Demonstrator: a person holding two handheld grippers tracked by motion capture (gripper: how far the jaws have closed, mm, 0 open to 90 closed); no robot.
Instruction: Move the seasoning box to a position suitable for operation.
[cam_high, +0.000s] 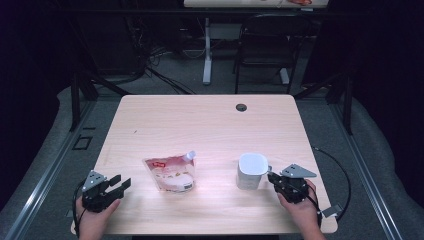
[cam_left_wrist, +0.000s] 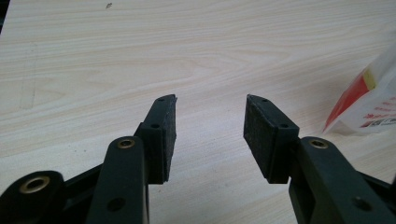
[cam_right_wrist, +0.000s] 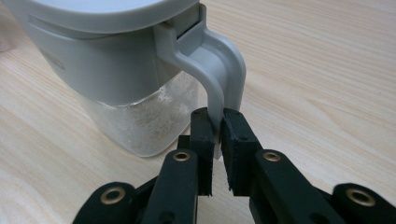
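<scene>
Early stage: right gripper (cam_right_wrist: 216, 128) clamped on the lower handle of the white-lidded jug (cam_high: 251, 171), which stands upright on the table (cam_high: 210, 120), not yet lifted. Spouted refill pouch (cam_high: 171, 172) lies flat, left of the jug and apart from it, untouched; pouring likely still ahead. Left gripper (cam_left_wrist: 210, 133) rests low near the table's left front, jaws spread, holding nothing, aimed over bare wood beside the pouch
</scene>
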